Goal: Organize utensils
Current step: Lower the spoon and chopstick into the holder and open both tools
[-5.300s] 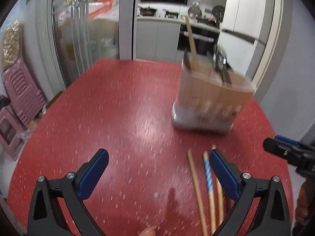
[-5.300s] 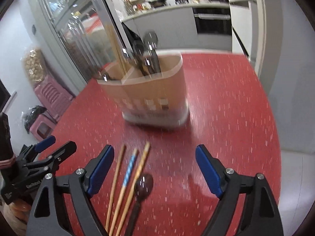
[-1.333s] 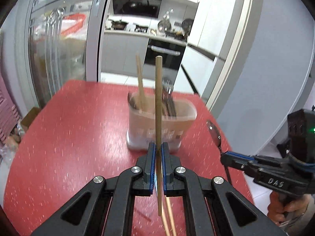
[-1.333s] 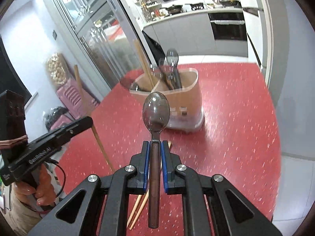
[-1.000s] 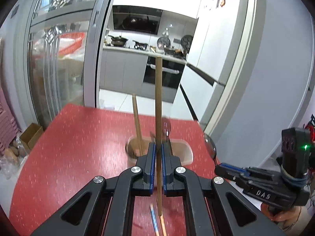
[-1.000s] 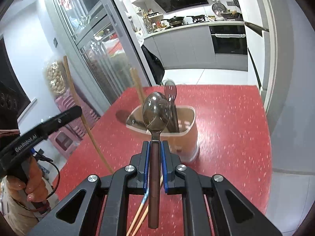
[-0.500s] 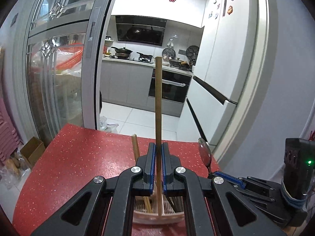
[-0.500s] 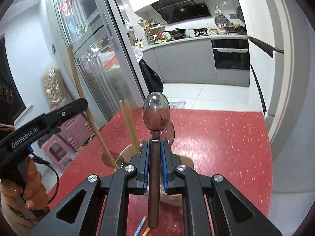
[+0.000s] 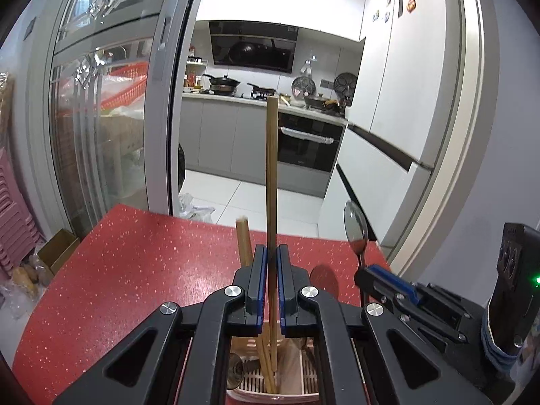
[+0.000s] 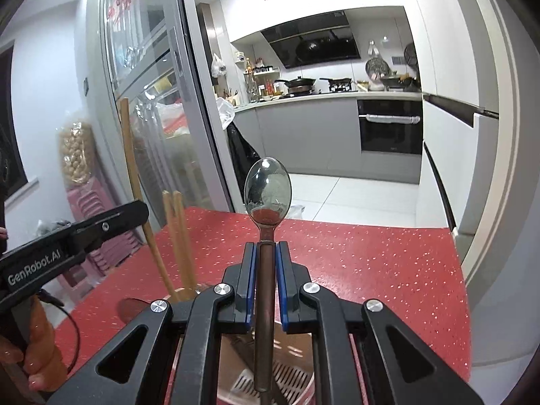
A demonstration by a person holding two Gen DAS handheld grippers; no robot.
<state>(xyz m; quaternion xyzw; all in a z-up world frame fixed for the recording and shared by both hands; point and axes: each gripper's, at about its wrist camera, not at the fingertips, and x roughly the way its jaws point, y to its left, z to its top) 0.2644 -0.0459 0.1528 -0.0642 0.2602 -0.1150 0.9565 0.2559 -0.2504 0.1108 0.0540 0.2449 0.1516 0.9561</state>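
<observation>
My left gripper (image 9: 272,280) is shut on a wooden chopstick (image 9: 271,175) that stands upright, its lower end reaching down into the utensil holder (image 9: 303,379) right under the jaws. Other chopsticks (image 9: 243,241) stand in the holder. My right gripper (image 10: 265,285) is shut on a dark-handled spoon (image 10: 267,190), bowl up, its handle end low over the holder's slatted bottom (image 10: 287,379). In the left wrist view the right gripper (image 9: 388,281) and its spoon (image 9: 355,231) are at the right. The right wrist view has the left gripper (image 10: 111,222) with the chopstick (image 10: 133,168) at the left.
The red speckled table (image 9: 135,263) runs away to a far edge with a white tiled floor and a kitchen beyond. A glass sliding door (image 9: 101,135) stands at the left, a white wall corner (image 10: 489,168) at the right. A person's hand (image 10: 37,351) holds the left gripper's handle.
Both grippers have come forward and sunk over the holder, which has slid from mid-frame to right under the jaws. The chopstick and the spoon stay clamped upright.
</observation>
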